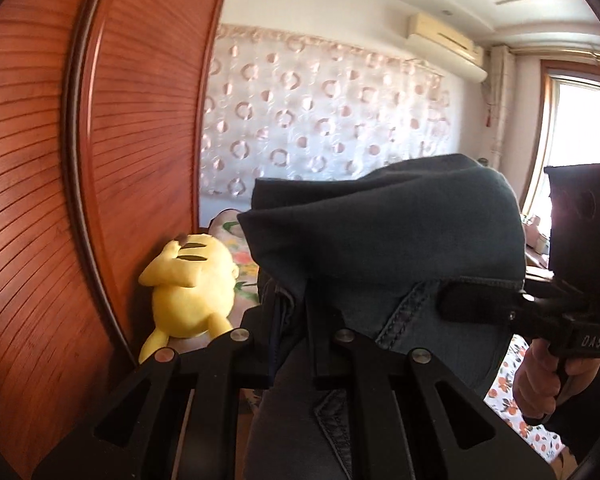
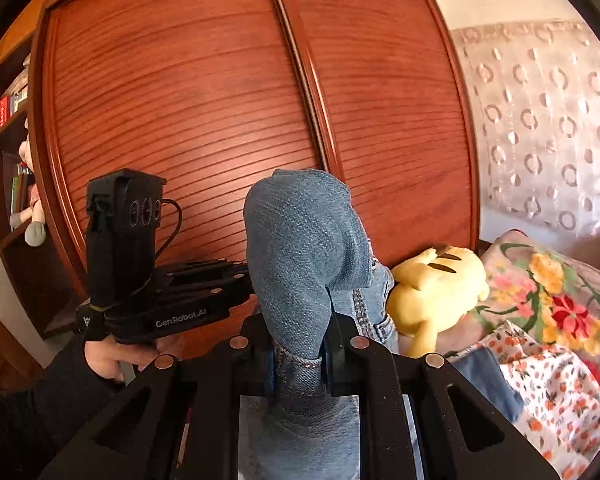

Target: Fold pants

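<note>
Both grippers up in the air, pants (image 2: 300, 256) pinched in each! Left gripper (image 1: 296, 320) with fingers pressed onto dark denim, right gripper (image 2: 300, 344) clamped on a bunched blue hem, fabric ballooning over both. Bed (image 2: 548, 280) below, yellow plush toy (image 2: 436, 280) lying close by the wardrobe (image 2: 220, 92). Risk ahead: thick bunch slipping from one grip, uneven fold. Also possible: hanging denim dragging across the plush toy, or snagging on the floral bedding.

Black claws (image 2: 300, 344) — silver screws, dark sleeve (image 2: 56, 392)
</note>
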Available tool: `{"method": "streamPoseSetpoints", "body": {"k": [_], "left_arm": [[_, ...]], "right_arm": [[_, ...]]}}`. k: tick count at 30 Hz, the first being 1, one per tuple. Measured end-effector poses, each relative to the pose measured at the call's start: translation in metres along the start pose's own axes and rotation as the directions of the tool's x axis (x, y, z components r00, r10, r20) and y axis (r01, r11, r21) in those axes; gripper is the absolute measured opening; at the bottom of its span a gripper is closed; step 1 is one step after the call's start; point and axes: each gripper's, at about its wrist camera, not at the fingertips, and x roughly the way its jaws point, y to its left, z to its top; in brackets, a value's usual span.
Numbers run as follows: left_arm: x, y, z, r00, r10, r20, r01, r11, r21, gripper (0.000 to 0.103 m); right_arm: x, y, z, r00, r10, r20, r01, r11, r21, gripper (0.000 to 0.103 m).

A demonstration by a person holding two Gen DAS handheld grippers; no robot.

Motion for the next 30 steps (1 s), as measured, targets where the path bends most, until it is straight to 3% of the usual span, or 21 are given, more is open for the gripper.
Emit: {"method": "streamPoseSetpoints", "body": {"k": [4, 8, 11, 14, 16, 18, 20, 21, 22, 24, 27, 30], "left_arm": [[0.021, 0.001, 0.009, 1.0, 0.013, -0.022, -0.012, 1.0, 0.026, 0.011], [0.077, -0.02, 0.012, 0.994, 0.005, -0.106, 0.005, 0.996, 0.085, 0.011], [0.146, -0.036, -0.003, 0.974, 0.0, -0.226, 0.028, 0.992, 0.119, 0.011], [0.216, -0.05, -0.031, 0.929, -0.009, -0.37, 0.062, 0.989, 0.131, 0.012], [0.235, -0.06, -0.042, 0.911, -0.02, -0.412, 0.085, 0.986, 0.141, 0.013], [0.244, -0.069, -0.047, 0.903, -0.011, -0.429, 0.089, 0.983, 0.162, 0.014], [0.245, -0.072, -0.047, 0.902, 0.006, -0.432, 0.08, 0.98, 0.182, 0.015], [0.242, -0.071, -0.045, 0.902, 0.011, -0.432, 0.076, 0.98, 0.184, 0.015], [0.239, -0.069, -0.043, 0.904, 0.014, -0.428, 0.072, 0.98, 0.185, 0.016], [0.224, -0.065, -0.04, 0.914, 0.035, -0.405, 0.047, 0.981, 0.191, 0.018], [0.2, -0.061, -0.034, 0.93, 0.032, -0.367, 0.037, 0.983, 0.179, 0.021], [0.17, -0.061, -0.037, 0.948, 0.006, -0.318, 0.052, 0.983, 0.175, 0.021]], "right_arm": [[0.012, -0.032, -0.001, 0.999, 0.025, 0.025, -0.026, 0.998, 0.062, 0.017], [0.016, -0.084, -0.028, 0.999, -0.03, 0.021, 0.026, 0.989, 0.146, 0.017], [0.023, -0.131, -0.057, 0.992, -0.121, -0.033, 0.125, 0.97, 0.206, 0.017], [0.031, -0.177, -0.093, 0.973, -0.193, -0.127, 0.222, 0.932, 0.286, 0.017], [0.029, -0.199, -0.112, 0.962, -0.221, -0.157, 0.261, 0.911, 0.318, 0.017], [0.03, -0.207, -0.12, 0.96, -0.232, -0.158, 0.273, 0.906, 0.323, 0.017], [0.035, -0.21, -0.122, 0.959, -0.237, -0.159, 0.277, 0.902, 0.33, 0.019], [0.041, -0.21, -0.12, 0.958, -0.238, -0.16, 0.28, 0.899, 0.338, 0.024], [0.039, -0.208, -0.119, 0.956, -0.245, -0.163, 0.288, 0.893, 0.346, 0.036], [0.032, -0.204, -0.122, 0.947, -0.264, -0.182, 0.314, 0.876, 0.367, 0.046], [0.023, -0.202, -0.115, 0.943, -0.273, -0.191, 0.327, 0.869, 0.371, 0.046], [0.0, -0.175, -0.103, 0.921, -0.349, -0.174, 0.387, 0.875, 0.291, 0.046]]}}
